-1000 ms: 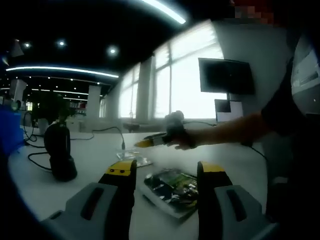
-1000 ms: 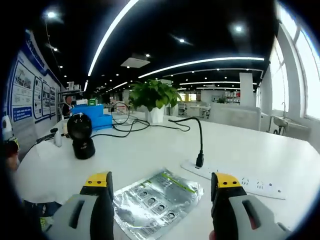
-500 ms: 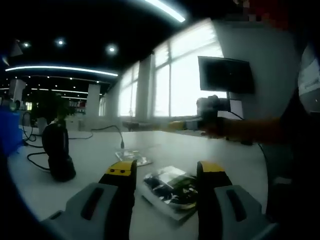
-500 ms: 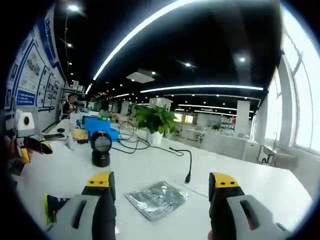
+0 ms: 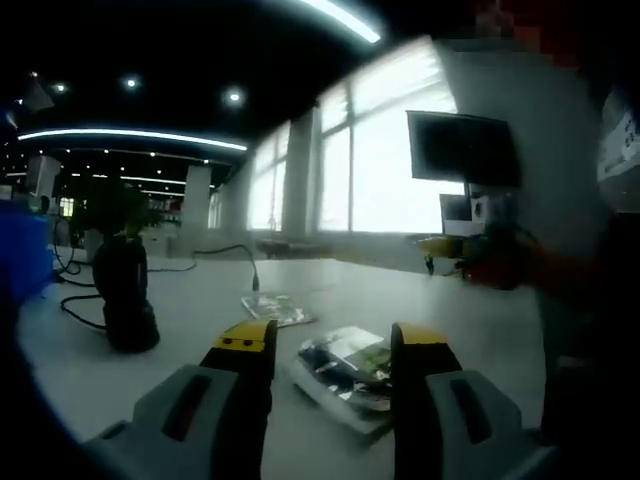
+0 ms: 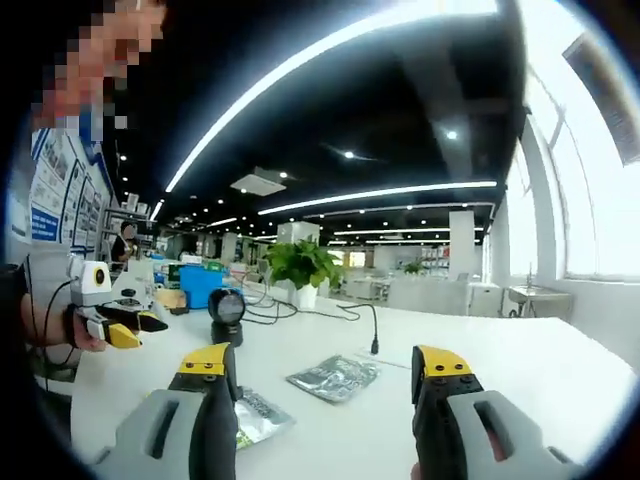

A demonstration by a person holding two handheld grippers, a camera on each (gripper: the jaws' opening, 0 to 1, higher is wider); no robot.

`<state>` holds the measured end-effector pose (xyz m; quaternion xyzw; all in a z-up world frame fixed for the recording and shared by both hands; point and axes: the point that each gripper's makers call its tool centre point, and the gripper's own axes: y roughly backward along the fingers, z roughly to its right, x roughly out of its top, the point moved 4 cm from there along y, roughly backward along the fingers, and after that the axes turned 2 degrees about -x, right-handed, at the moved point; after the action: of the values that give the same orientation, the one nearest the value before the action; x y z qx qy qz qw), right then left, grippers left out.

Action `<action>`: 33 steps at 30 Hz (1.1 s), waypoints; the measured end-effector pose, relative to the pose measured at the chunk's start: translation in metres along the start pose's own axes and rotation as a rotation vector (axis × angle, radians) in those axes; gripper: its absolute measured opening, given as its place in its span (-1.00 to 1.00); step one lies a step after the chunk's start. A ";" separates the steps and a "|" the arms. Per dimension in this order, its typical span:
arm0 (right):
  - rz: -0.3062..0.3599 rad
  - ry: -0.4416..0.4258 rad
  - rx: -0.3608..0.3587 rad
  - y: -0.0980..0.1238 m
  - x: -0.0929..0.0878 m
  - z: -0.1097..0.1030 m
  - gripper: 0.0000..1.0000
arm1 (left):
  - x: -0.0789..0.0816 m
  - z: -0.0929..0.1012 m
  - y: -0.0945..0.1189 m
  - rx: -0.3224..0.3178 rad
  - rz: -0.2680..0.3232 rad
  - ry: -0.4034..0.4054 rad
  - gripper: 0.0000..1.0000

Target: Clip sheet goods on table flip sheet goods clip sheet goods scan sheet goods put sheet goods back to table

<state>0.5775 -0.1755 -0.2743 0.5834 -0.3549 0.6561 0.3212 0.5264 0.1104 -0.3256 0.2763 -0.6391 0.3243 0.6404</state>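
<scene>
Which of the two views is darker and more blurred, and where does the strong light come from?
The left gripper view is darker and softer: bright windows backlight it, leaving the scanner a dim silhouette. The right gripper view is sharper and evenly lit by ceiling light strips, with the silver sheet clear.

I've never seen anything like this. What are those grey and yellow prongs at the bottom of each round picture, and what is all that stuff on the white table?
The prongs are the two jaws of hand-held grippers; a person carries one in each hand, and a small fisheye camera rides on each. In the left gripper view you look along the left gripper, whose jaws stand apart and hold nothing. The right gripper view does the same for the right gripper, also open and empty; the left gripper appears at its left edge. On the white table lie two flat packets: a silvery sheet packet and a green-printed packet. A black scanner on a stand, cables and a potted plant are also there.
</scene>
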 end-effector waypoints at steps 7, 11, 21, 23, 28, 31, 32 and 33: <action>0.090 -0.117 -0.126 0.035 -0.013 0.003 0.08 | 0.000 0.002 0.000 0.009 0.018 -0.091 -0.24; 0.077 -0.125 -0.144 0.049 -0.017 0.003 0.11 | -0.002 0.012 0.000 -0.009 0.054 -0.093 -0.27; 0.056 -0.051 -0.216 0.077 -0.009 0.006 -0.01 | -0.010 0.026 -0.004 -0.067 0.044 0.007 -0.41; 0.040 -0.065 -0.223 0.079 -0.013 0.006 0.00 | -0.011 0.025 -0.005 -0.063 0.033 0.014 -0.42; -0.014 -0.034 -0.200 0.083 -0.023 0.000 0.00 | -0.017 0.023 -0.007 -0.044 -0.009 -0.028 -0.36; -0.042 0.002 -0.184 0.084 -0.030 0.001 0.00 | -0.019 0.022 -0.009 -0.037 -0.021 -0.047 -0.28; -0.044 0.014 -0.187 0.084 -0.032 0.001 0.00 | -0.020 0.021 -0.009 -0.032 -0.026 -0.059 -0.26; -0.049 0.021 -0.185 0.083 -0.033 0.001 -0.01 | -0.020 0.021 -0.009 -0.032 -0.029 -0.064 -0.24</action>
<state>0.5124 -0.2214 -0.3151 0.5528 -0.3963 0.6186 0.3933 0.5209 0.0871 -0.3446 0.2854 -0.6604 0.2959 0.6284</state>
